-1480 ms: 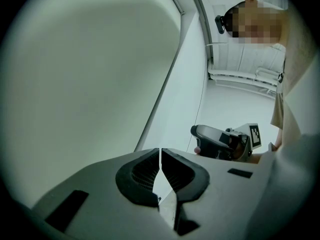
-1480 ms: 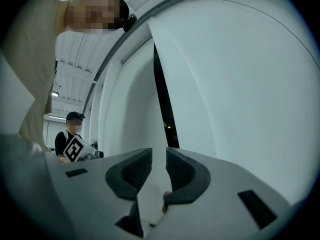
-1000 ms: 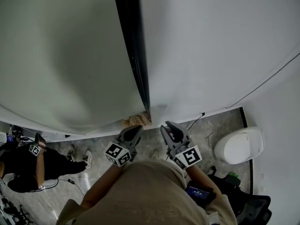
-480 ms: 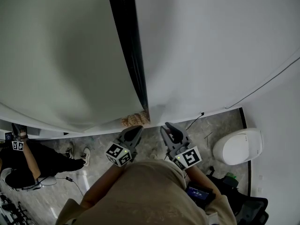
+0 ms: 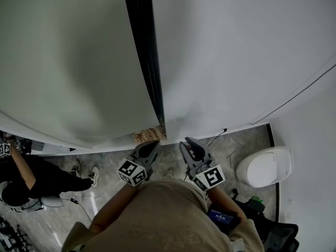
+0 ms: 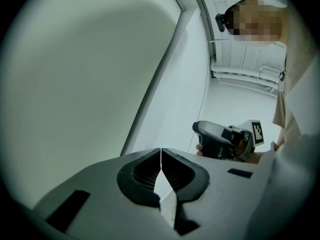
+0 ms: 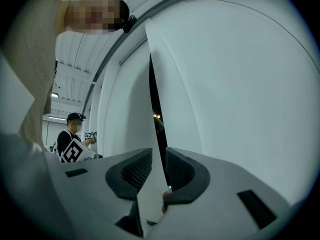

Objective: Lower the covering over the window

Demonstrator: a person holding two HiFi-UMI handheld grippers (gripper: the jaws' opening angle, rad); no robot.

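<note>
Covering (image 5: 68, 62) fills approx the upper two-thirds of the head view. It shows as a grey-green panel at upper left and a whiter panel (image 5: 236, 51) at upper right. A narrow dark strip (image 5: 147, 51) of window runs btwn them, from top centre down to mid frame. Both panels' lower edges curve across just above the speckled grey floor (image 5: 239, 143), so the covering looks to hang about as low as it goes.

My read: the lowering is mostly done, poss. fully. If anything is left, it's closing that dark strip. No cord or pull that I can make out for sure.

L gripper (image 5: 151, 145) sits lower centre and points toward the foot of the strip. In its own view the jaws meet tip to tip, w/ nothing visibly pinched. R gripper (image 5: 190, 143) is just beside it, toward the right of the frame, jaws part-way apart. Through that gap its view shows a white panel edge and the dark strip. These look to lie beyond the pads, not clamped, so it's prob. empty. In the head view neither gripper touches the covering, though both are near its bottom edge.

Other bits:
- A tan bundle (image 5: 148, 135) sits at the foot of the strip (can't tell what it is).
- A white rounded object (image 5: 265, 166) is on the floor, lower right.
- A second person (image 5: 26, 180) in dark clothes is at lower left.
</note>
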